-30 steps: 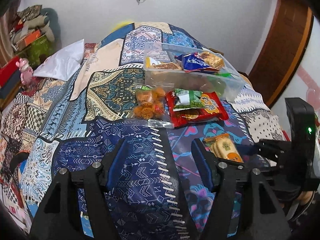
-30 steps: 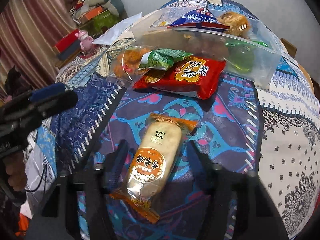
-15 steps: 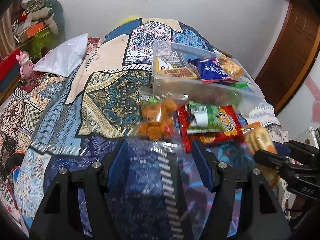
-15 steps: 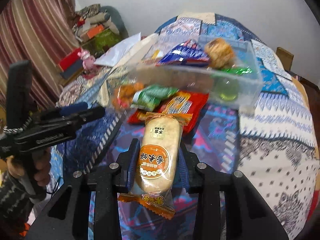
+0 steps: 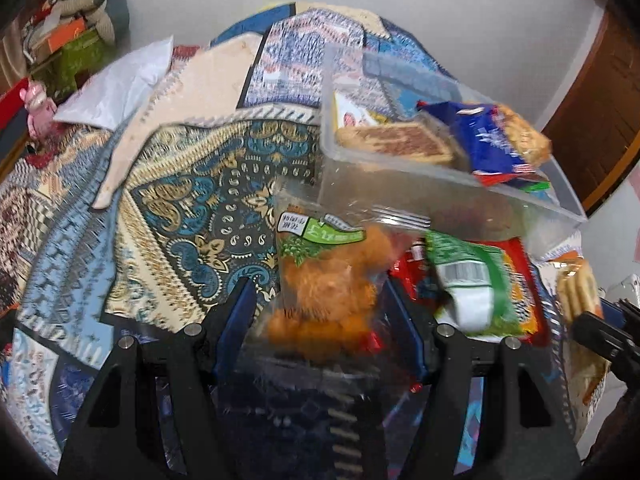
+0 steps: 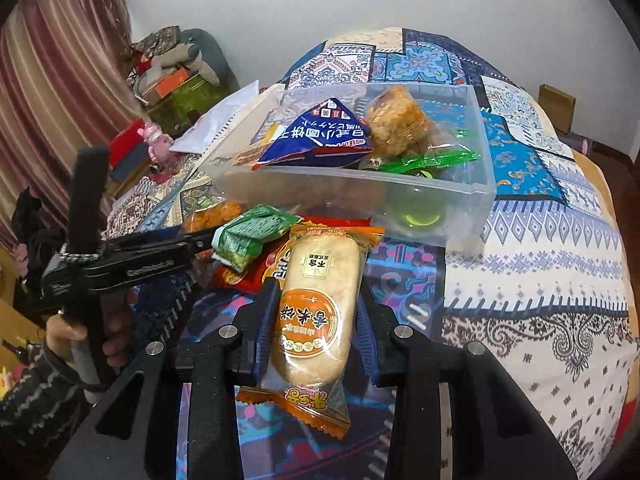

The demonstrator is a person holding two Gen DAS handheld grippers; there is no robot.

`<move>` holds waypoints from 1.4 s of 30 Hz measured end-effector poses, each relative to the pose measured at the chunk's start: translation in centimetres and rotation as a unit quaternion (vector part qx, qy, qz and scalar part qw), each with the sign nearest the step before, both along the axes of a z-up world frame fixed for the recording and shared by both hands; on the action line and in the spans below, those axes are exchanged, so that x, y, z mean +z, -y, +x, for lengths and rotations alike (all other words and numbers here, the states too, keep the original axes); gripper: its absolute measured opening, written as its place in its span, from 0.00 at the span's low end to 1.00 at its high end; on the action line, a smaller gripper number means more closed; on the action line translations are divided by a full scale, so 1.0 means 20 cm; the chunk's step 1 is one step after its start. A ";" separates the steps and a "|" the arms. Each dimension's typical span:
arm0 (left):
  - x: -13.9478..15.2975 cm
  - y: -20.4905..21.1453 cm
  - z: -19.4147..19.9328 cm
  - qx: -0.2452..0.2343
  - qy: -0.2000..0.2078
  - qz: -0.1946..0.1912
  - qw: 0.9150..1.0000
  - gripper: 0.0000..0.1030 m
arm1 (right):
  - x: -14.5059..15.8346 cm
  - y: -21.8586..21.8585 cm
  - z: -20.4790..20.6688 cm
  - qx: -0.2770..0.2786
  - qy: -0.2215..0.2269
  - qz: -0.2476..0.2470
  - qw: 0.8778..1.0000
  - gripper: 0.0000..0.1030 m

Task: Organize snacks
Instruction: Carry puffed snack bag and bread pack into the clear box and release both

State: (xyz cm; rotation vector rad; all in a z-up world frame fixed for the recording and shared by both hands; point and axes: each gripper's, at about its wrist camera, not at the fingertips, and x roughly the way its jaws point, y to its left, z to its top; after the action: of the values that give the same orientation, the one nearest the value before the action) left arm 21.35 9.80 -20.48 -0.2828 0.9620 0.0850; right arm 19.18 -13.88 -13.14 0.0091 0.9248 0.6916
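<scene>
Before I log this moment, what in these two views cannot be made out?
- Left wrist view: whether the left gripper touches the clear bag of orange snacks; motion blur.
- Right wrist view: lower contents of the clear plastic box; covered by the blue packet.
- Right wrist view: the red packet; hidden behind the rice cracker pack.

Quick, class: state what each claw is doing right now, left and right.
Left claw: open, its fingers either side of the clear bag of orange snacks.
Right claw: shut on the rice cracker pack.
</scene>
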 end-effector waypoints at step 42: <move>0.49 0.15 0.23 -0.054 0.102 0.026 0.993 0.44 | 0.25 0.11 0.44 -0.073 0.082 0.013 0.994 0.32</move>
State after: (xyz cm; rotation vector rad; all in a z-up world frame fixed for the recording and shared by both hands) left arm 25.86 6.82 -10.73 -0.1872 0.7683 -0.0190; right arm 27.95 -15.99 -8.21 0.0425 0.7484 0.5597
